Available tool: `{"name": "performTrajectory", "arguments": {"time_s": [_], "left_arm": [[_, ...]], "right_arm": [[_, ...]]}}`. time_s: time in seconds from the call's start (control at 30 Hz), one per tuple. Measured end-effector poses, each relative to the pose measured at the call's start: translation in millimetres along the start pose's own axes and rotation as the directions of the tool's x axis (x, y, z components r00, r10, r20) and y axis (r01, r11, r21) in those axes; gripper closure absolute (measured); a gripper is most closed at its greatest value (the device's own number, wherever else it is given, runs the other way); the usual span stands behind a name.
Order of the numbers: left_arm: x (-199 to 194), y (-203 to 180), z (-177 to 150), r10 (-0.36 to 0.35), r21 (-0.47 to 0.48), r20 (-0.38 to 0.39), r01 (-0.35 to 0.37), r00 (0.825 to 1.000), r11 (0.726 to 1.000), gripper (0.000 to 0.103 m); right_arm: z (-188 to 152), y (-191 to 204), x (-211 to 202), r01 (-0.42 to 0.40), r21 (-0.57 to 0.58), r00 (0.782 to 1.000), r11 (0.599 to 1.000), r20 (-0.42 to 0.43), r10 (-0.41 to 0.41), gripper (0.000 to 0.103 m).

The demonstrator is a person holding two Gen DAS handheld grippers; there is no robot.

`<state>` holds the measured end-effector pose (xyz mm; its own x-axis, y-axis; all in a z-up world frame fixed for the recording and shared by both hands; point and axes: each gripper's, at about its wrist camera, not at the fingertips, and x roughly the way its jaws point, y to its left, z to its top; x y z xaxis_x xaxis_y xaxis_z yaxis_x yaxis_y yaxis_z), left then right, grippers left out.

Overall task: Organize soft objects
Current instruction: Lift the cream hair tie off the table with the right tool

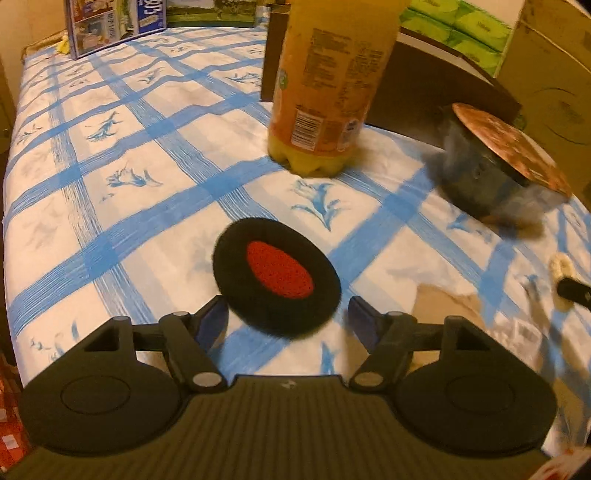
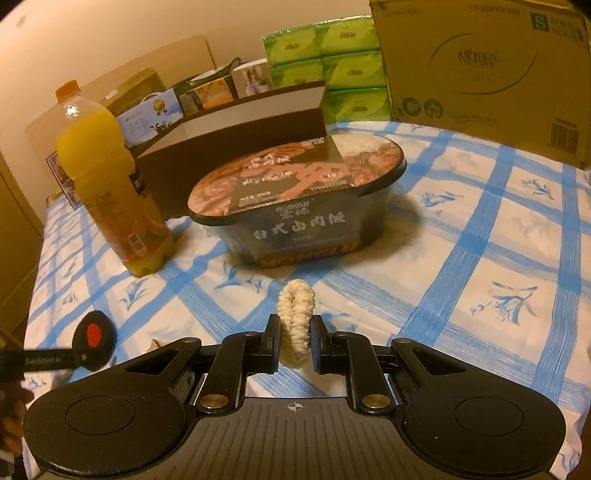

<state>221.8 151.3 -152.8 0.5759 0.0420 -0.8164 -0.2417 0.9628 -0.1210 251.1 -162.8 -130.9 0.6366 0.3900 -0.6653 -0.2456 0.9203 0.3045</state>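
The left gripper (image 1: 286, 317) stands wide, and the black ear pad with a red centre (image 1: 275, 275) lies on the blue-checked cloth (image 1: 110, 206) of the bench between and just ahead of its fingers (image 1: 212, 319); its near edge is just beside the left finger, but neither pad presses on it.

The right gripper (image 2: 293, 343) is nearly closed, pinching a cream woolly loop (image 2: 295, 325) upright between its fingertips, above the cloth. In the right wrist view the ear pad sits at the far left beside the other gripper's dark finger; in the left wrist view the cream loop shows at the right edge.

Beyond stands an orange drink bottle (image 2: 110, 192) with an orange cap; its label carries a barcode and small print too fine to read.

Just right of it is a dark instant-meal bowl (image 2: 299, 206). White Chinese characters run across its side, with an orange band of lettering along the base that is blurred. The sealed lid shows a picture of food and more characters that I cannot make out.

Behind are stacked green tissue packs (image 2: 332, 70) with an unreadable logo. A cardboard carton (image 2: 487, 74) has an oval emblem, a boxed "S", recycling marks and a barcode. A blue printed box (image 1: 110, 22) at the far left shows the digits "905".
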Motion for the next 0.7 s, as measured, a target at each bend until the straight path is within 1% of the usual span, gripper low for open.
{"name": "performTrajectory", "arguments": {"time_s": [0.07, 0.13, 0.23, 0.33, 0.47, 0.7], "left_arm": [[4.0, -1.4, 3.6, 0.022, 0.008, 0.019, -0.022, 1.0, 1.0, 0.033], [7.1, -2.4, 6.6, 0.044, 0.054, 0.036, -0.046, 0.998, 0.997, 0.032], [8.9, 5.7, 9.1, 0.063, 0.072, 0.044, -0.067, 0.997, 0.995, 0.032], [8.1, 14.1, 10.4, 0.055, 0.088, 0.039, -0.058, 0.998, 0.994, 0.032], [8.8, 12.1, 13.0, 0.056, 0.125, 0.038, -0.06, 0.998, 0.99, 0.032], [18.5, 11.3, 20.6, 0.068, 0.118, 0.032, -0.072, 0.997, 0.99, 0.033]], "right_arm": [[-1.8, -2.0, 4.2, 0.002, 0.004, 1.0, 1.0, -0.01, -0.002, 0.086], [-3.7, -4.4, 7.6, 0.002, 0.009, 1.0, 1.0, -0.019, -0.002, 0.086], [-7.4, -7.4, 11.2, 0.007, 0.014, 0.999, 1.0, -0.032, -0.006, 0.086], [-9.7, -10.6, 14.7, 0.012, 0.024, 0.999, 1.0, -0.041, -0.011, 0.086], [-10.7, -11.2, 17.2, 0.011, 0.026, 0.999, 1.0, -0.048, -0.009, 0.086], [-10.4, -11.1, 18.6, 0.014, 0.015, 0.998, 1.0, -0.055, -0.013, 0.086]]}}
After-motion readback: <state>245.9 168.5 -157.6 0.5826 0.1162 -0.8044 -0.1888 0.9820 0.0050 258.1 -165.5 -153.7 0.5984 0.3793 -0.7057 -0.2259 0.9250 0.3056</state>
